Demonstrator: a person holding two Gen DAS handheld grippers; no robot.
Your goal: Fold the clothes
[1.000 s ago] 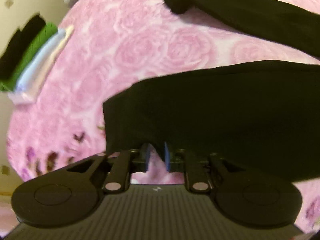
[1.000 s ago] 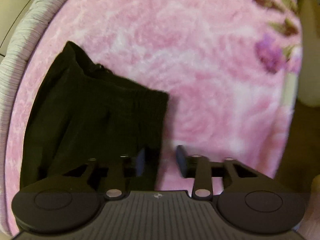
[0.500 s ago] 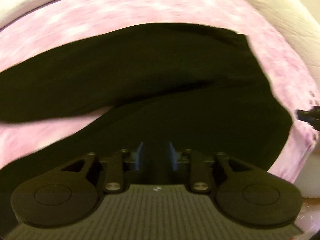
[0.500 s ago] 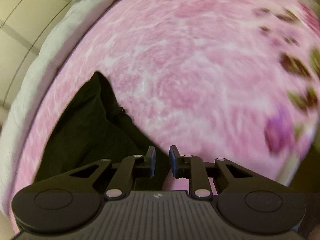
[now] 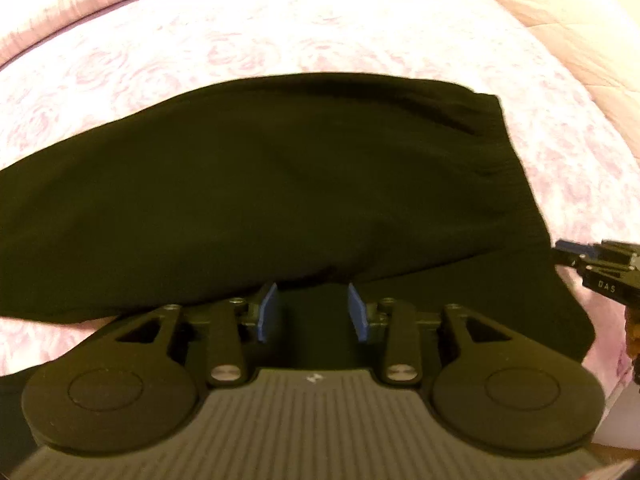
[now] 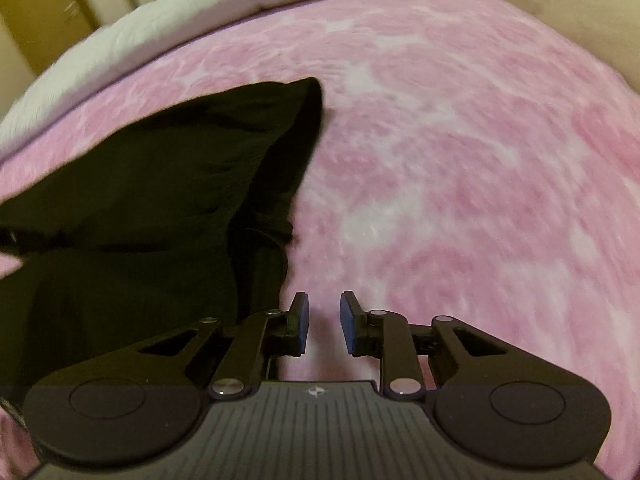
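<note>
A black garment (image 5: 280, 184) lies folded over itself on a pink rose-patterned blanket (image 5: 240, 40). My left gripper (image 5: 312, 312) is open, its blue pads (image 5: 267, 312) apart over the garment's near edge, gripping nothing. In the right wrist view the garment (image 6: 160, 200) lies to the left, its waistband end raised in a fold. My right gripper (image 6: 323, 328) is open and empty over the blanket (image 6: 460, 180), just right of the garment's edge. The right gripper's tip also shows in the left wrist view (image 5: 568, 250), beside the garment's right end.
A white quilted bed edge (image 5: 580, 20) runs along the back and right in the left wrist view. A white padded border (image 6: 160, 20) and a beige wall lie behind the blanket in the right wrist view.
My left gripper let go of the garment's leg and opened wider; the leg now lies folded across the garment. My right gripper shut briefly on the waistband, then opened and drew off to the right.
</note>
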